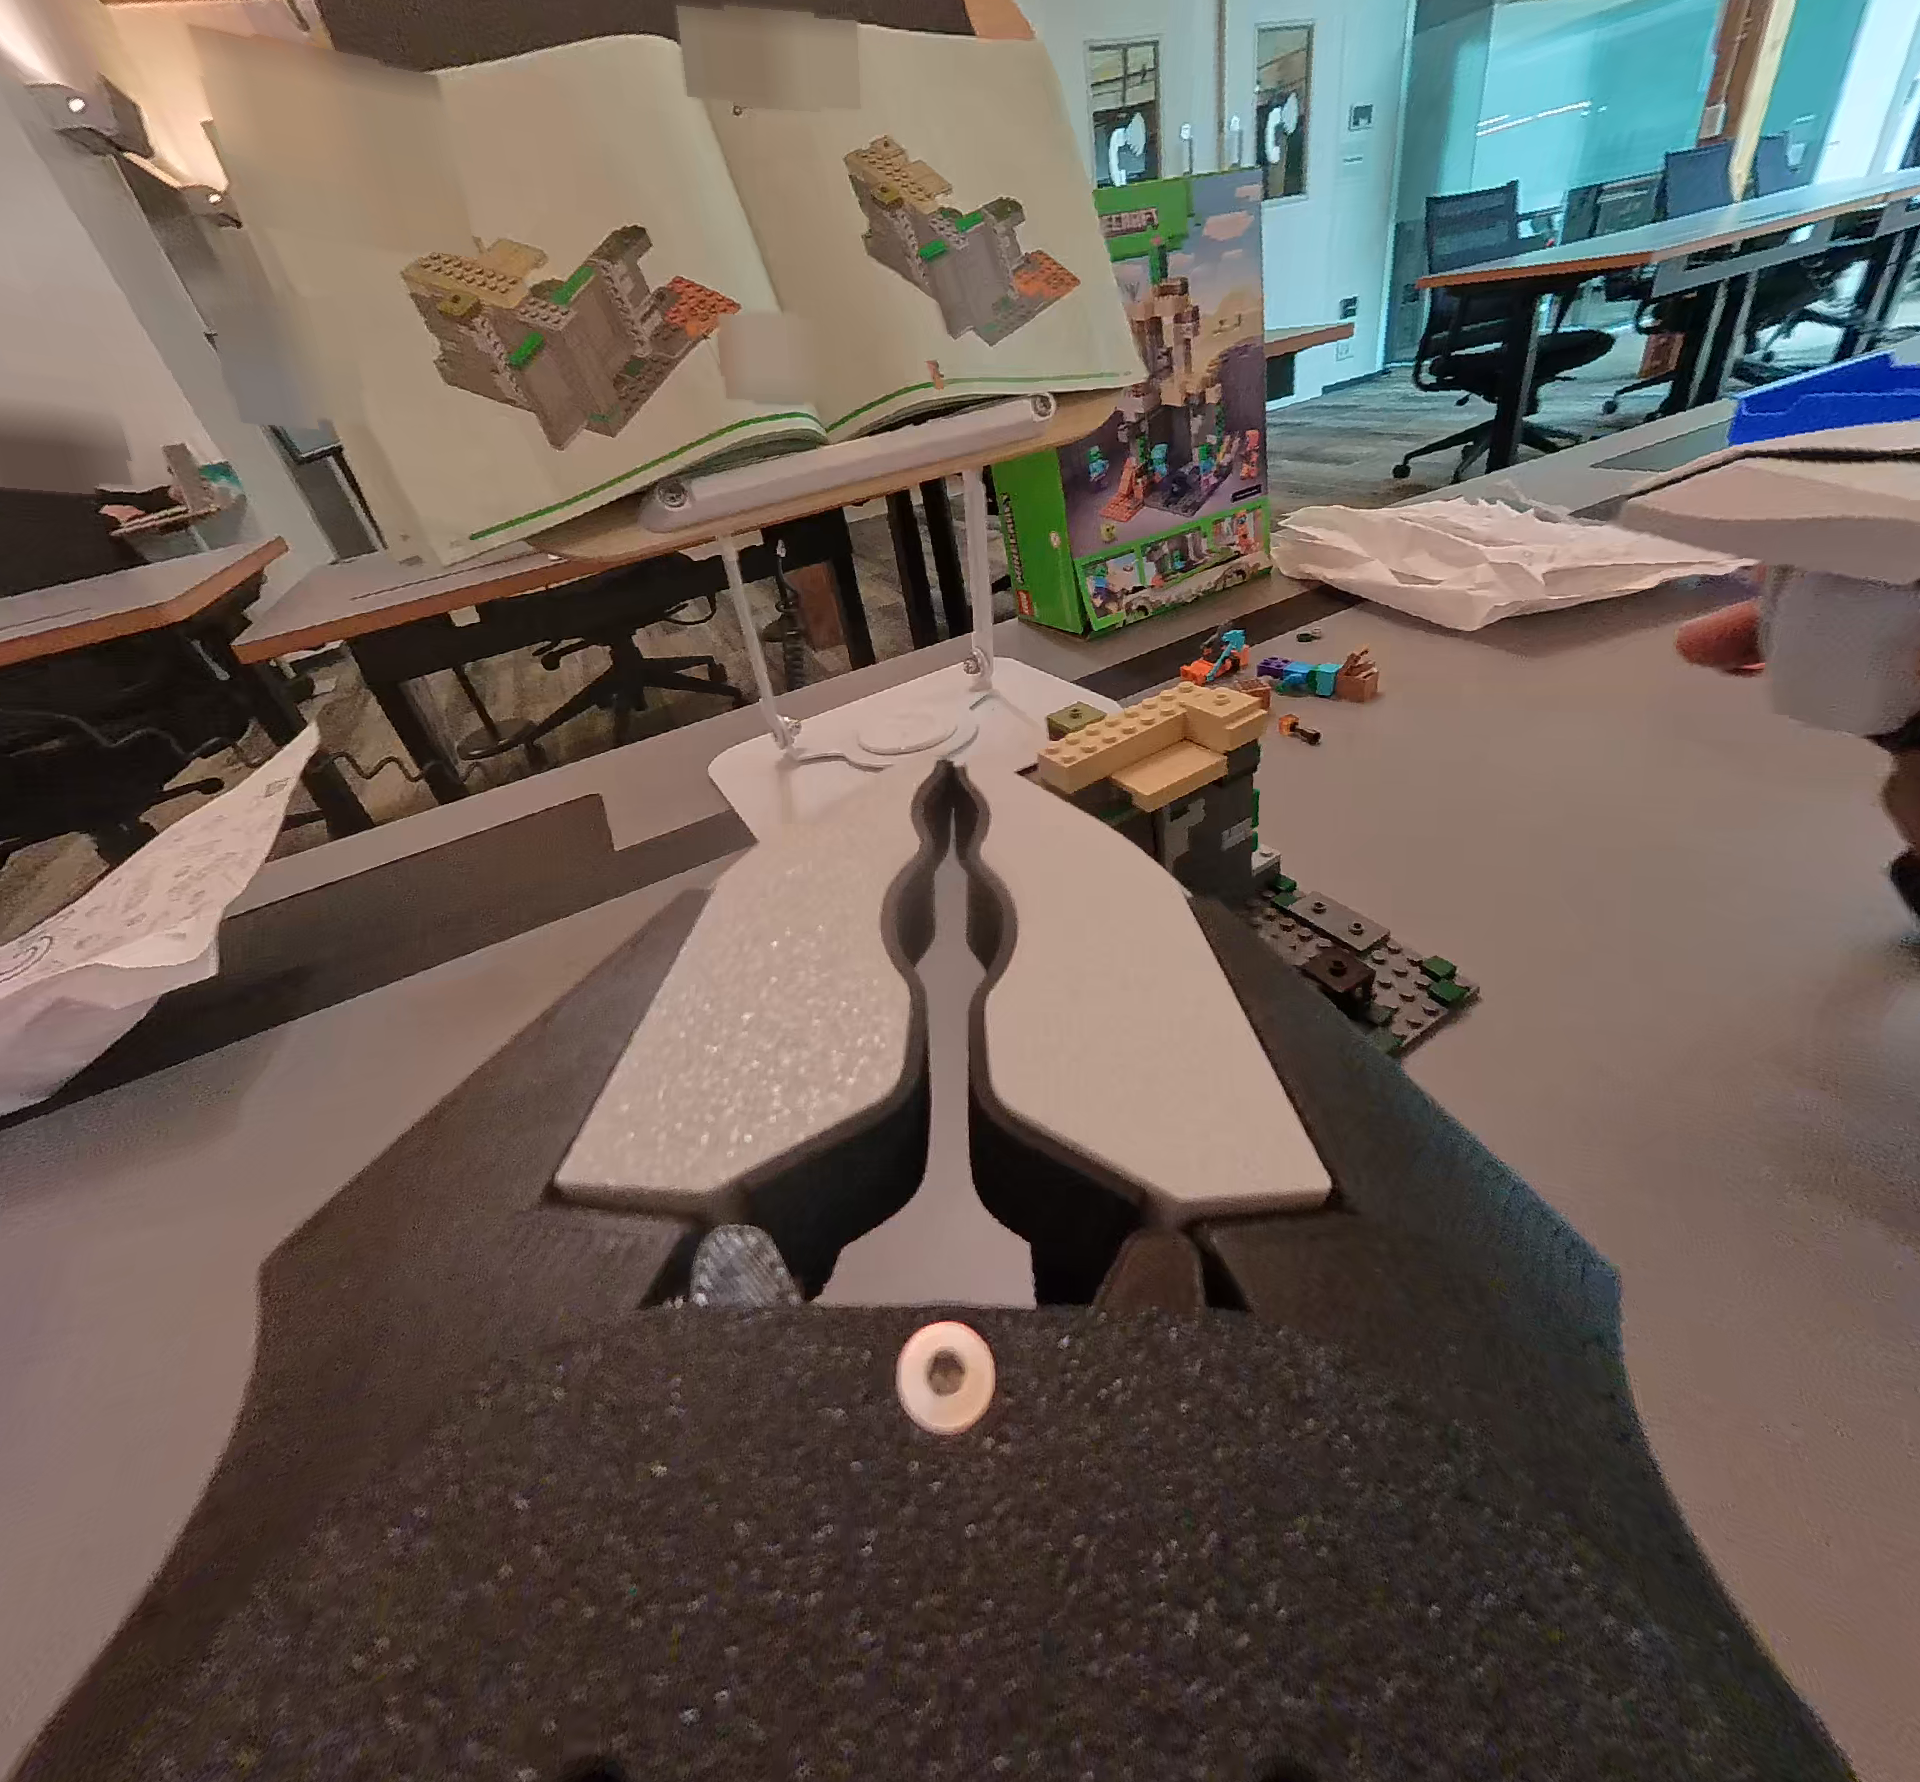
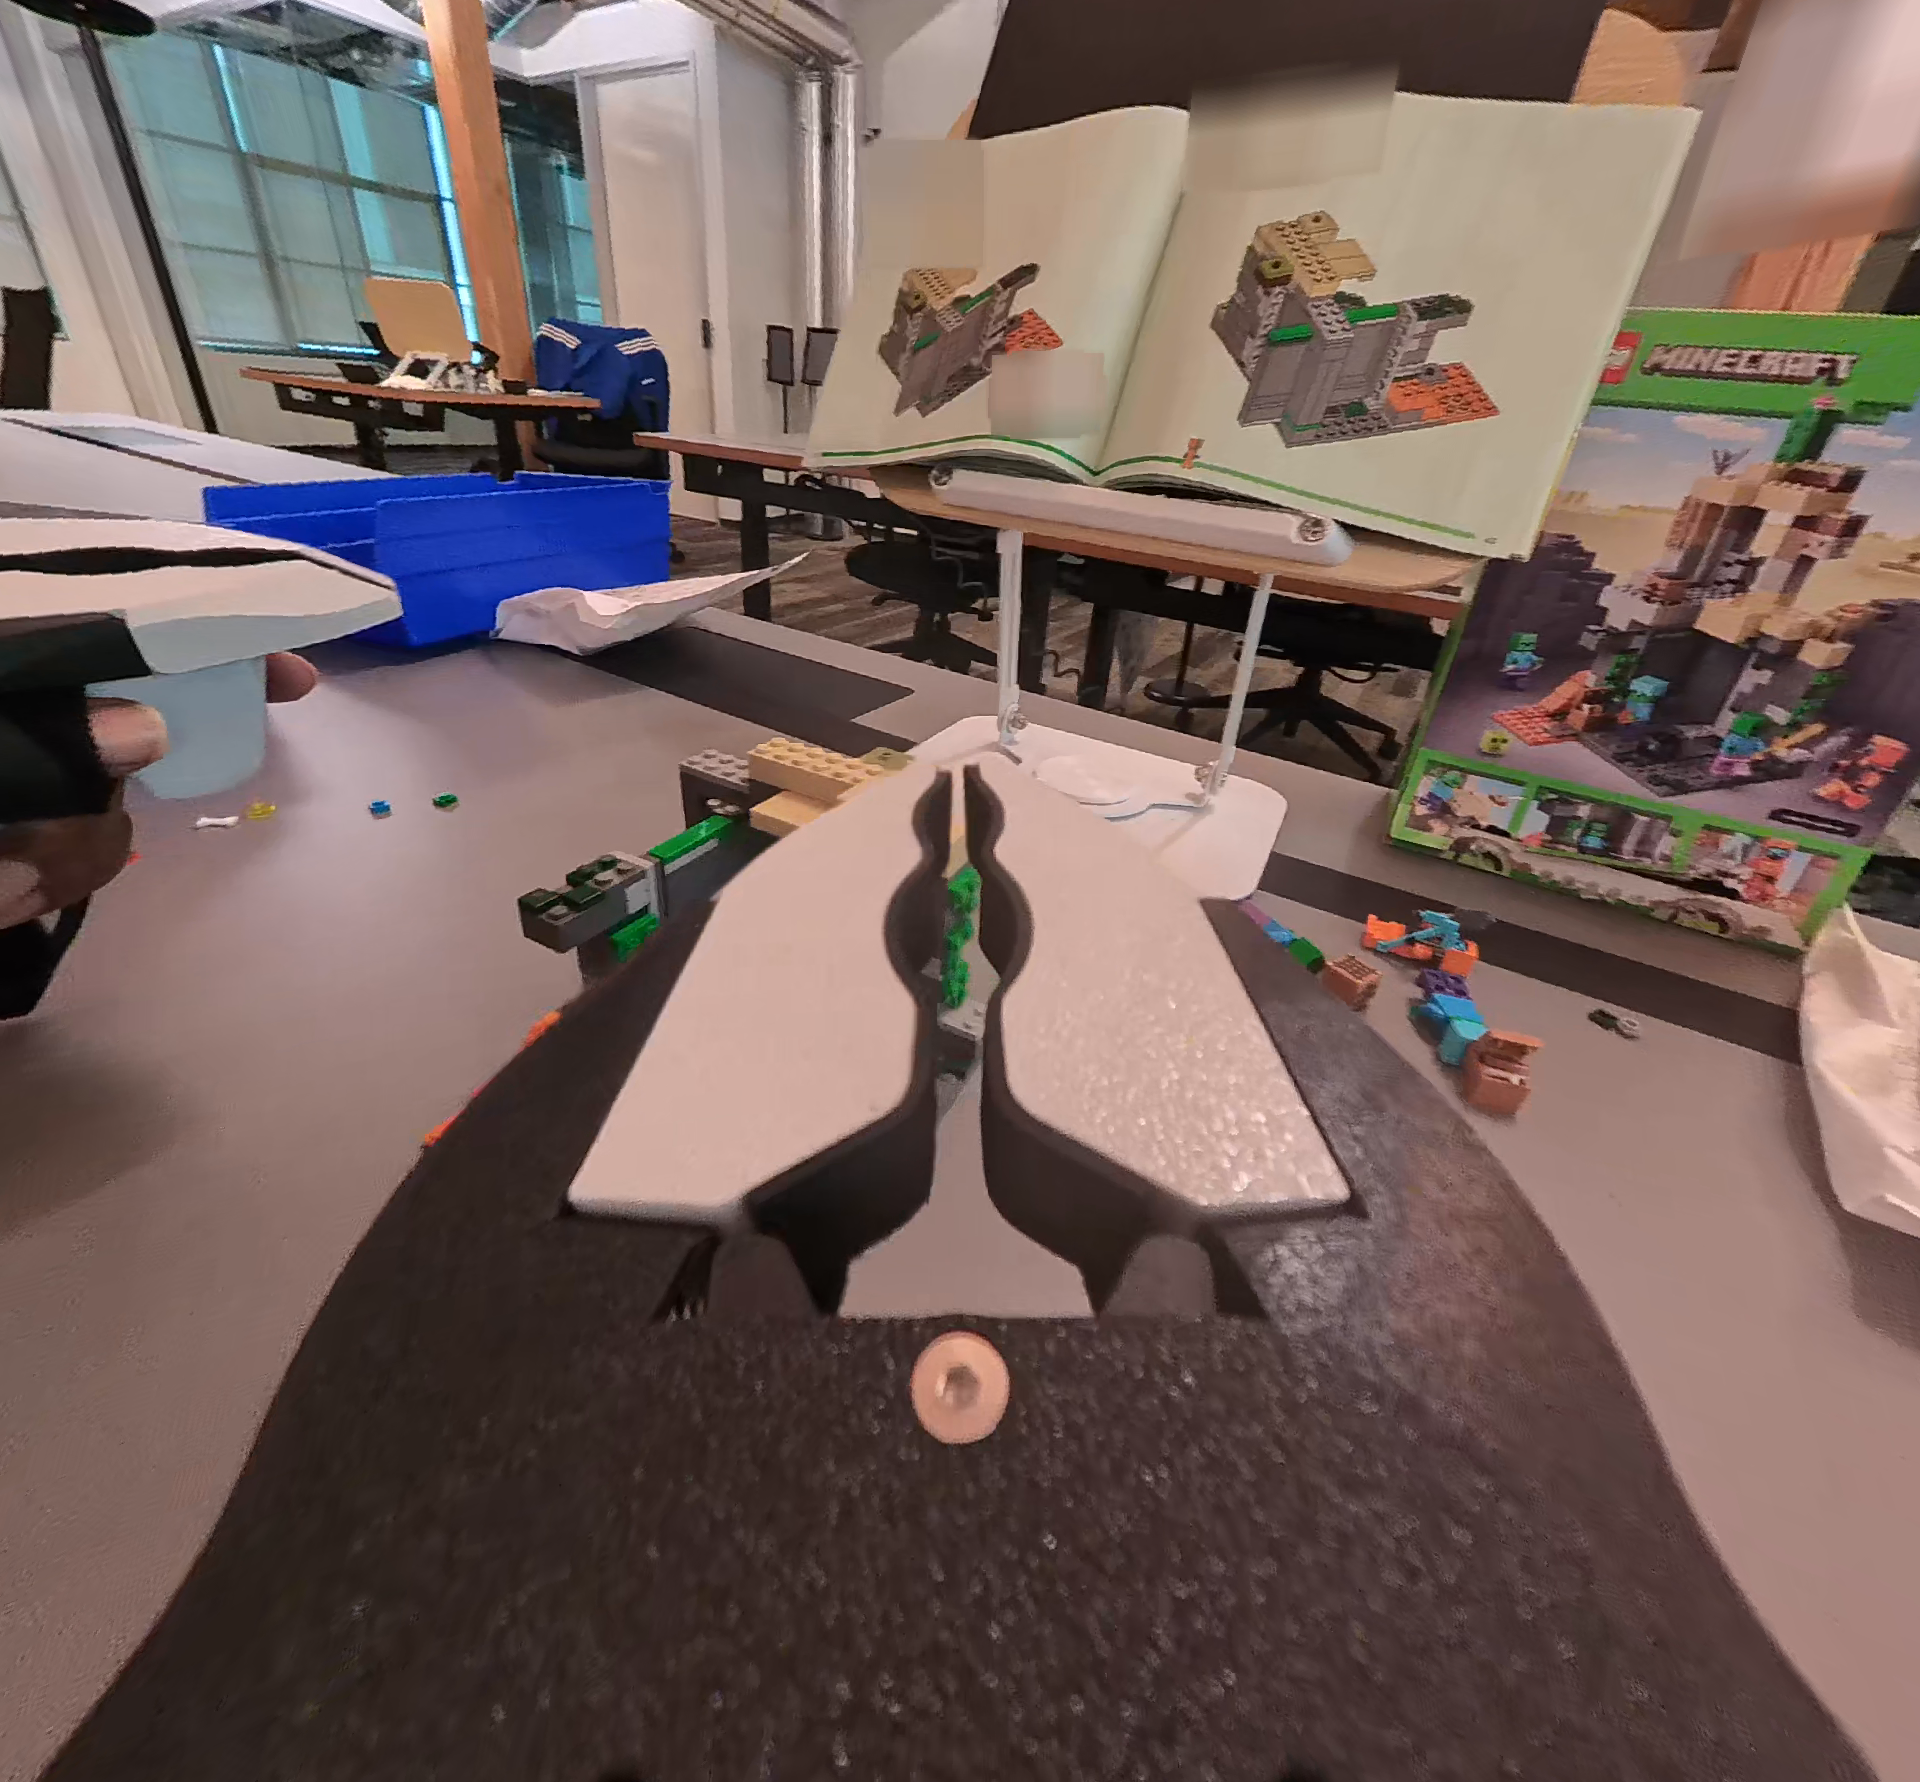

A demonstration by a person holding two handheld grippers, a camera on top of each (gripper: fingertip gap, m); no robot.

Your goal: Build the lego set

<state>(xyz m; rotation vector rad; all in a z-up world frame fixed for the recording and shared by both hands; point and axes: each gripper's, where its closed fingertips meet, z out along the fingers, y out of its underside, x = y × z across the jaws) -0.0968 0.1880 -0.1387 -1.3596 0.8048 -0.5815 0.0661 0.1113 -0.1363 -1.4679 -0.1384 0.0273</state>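
Left gripper [image 1: 954, 782] is sitting at frame centre with its white fingers pressed together at the tips, nothing between them. Right gripper [image 2: 956, 782] is likewise drawn nearly closed, tips almost touching and empty; green bricks are showing through the gap behind.

The lego build [image 1: 1174, 776], tan plates on top of a grey and dark base, is standing right of centre in the left wrist view, just beside the book stand's white base [image 1: 831, 745]. The instruction booklet [image 1: 675, 278] is lying open on the stand in the upper half.

Grey table [image 1: 1610, 901] is lying bare toward the right edge. Loose pieces [image 2: 1444, 994] are lying right of centre, near the set box [image 2: 1662, 641]. A blue bin [image 2: 468, 537] is sitting at the upper left.
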